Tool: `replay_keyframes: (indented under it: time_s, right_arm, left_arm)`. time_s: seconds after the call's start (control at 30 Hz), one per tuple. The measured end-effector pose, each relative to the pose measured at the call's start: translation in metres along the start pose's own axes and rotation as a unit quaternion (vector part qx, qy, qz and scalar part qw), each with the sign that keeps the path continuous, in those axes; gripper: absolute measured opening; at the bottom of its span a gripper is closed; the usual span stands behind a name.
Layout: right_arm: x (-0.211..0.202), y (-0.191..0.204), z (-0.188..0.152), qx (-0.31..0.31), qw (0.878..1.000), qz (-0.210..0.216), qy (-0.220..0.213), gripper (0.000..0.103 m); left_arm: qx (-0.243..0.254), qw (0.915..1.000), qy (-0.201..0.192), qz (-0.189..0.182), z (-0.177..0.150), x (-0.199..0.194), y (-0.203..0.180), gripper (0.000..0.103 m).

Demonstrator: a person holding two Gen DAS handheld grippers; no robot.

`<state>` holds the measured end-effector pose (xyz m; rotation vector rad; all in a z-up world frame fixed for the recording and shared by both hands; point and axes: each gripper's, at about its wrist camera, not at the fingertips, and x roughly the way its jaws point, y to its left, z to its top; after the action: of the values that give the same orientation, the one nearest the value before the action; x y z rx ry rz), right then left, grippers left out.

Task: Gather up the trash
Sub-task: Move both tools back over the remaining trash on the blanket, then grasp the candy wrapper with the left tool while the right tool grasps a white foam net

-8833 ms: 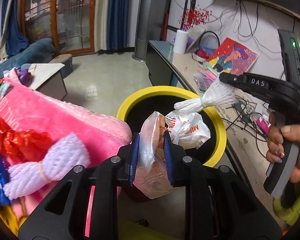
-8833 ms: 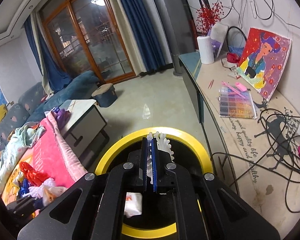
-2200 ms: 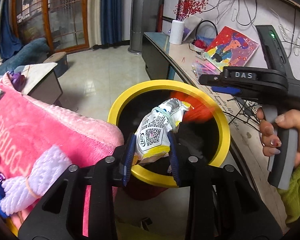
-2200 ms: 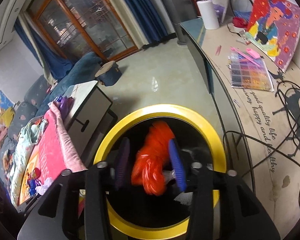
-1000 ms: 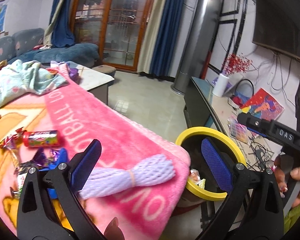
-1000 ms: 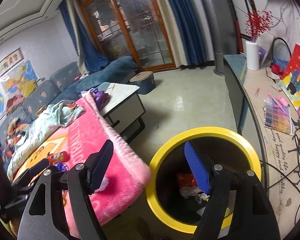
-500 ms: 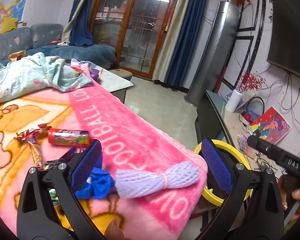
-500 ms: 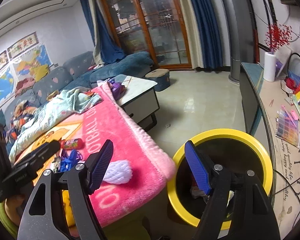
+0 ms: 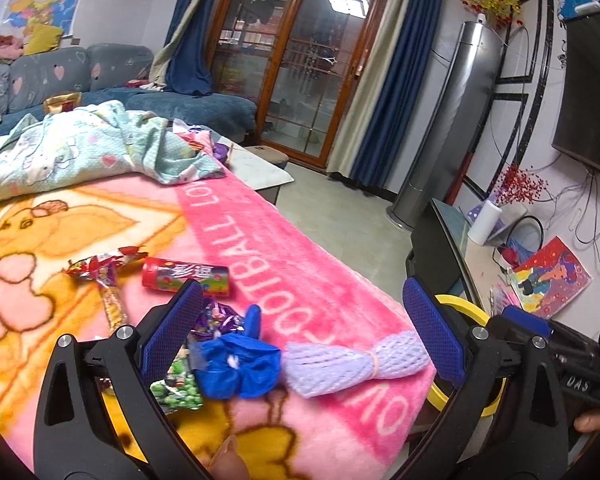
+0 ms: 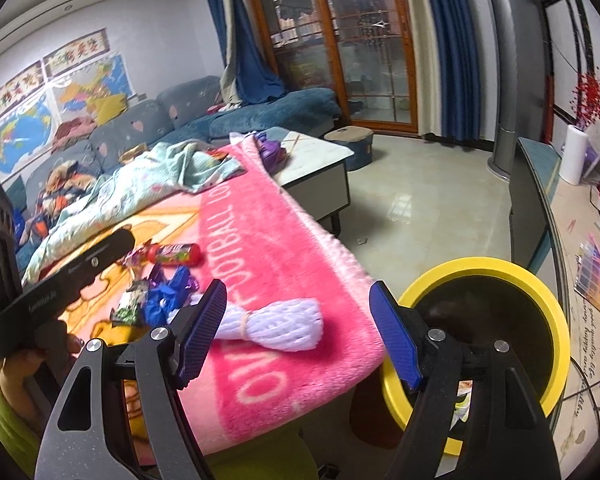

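Both grippers are hanging with their blue pads spread wide and nothing between them. The left gripper (image 9: pixel 302 334) is hovering over the near end of the pink blanket (image 9: pixel 292 248), and the right gripper (image 10: pixel 298 330) is poised over the blanket's corner, just beside the bin.

The trash is lying in a loose cluster on the blanket. Nearest the corner, a lavender foam net (image 9: pixel 356 362) is resting close to the blanket's edge, with bare pink cloth around it. Touching its inner end, a crumpled blue wrapper (image 9: pixel 236 364) is sitting beside a green snack packet (image 9: pixel 176 384) and a purple foil wrapper (image 9: pixel 216 318). A little farther in, a red candy tube (image 9: pixel 186 276) is lying on its side, with a red twisted wrapper (image 9: pixel 100 266) next to it.

The yellow-rimmed bin (image 10: pixel 484 268) is standing on the floor against the blanket's drooping corner, its mouth open upward and some litter showing at the bottom.

Beyond, a pale green quilt (image 9: pixel 84 148) is bunching over the far end of the blanket. Open tiled floor (image 10: pixel 428 196) is stretching toward the glass doors (image 9: pixel 296 60).
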<state>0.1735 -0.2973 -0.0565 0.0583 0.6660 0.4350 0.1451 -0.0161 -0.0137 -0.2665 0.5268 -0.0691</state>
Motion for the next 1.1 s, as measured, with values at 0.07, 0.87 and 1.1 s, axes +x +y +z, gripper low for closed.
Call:
replay_keyframes:
  time_s: [0.07,0.87,1.1]
  right_arm:
    - [0.003,0.007,-0.001,-0.007,1.0,0.003,0.005,0.071]
    - [0.058,0.048,0.002,-0.029,0.998,0.016,0.044,0.072]
    - [0.084,0.034,-0.001,-0.008,0.998,-0.014,0.061,0.072]
  left_arm:
    - [-0.003,1.0,-0.002,0.004,0.001,-0.002,0.005,0.092]
    - [-0.1,0.9899,0.014,0.099,-0.005,-0.002,0.119,0.092]
    - [-0.127,0.9835,0.058,0.115,-0.016,0.017,0.144,0.084]
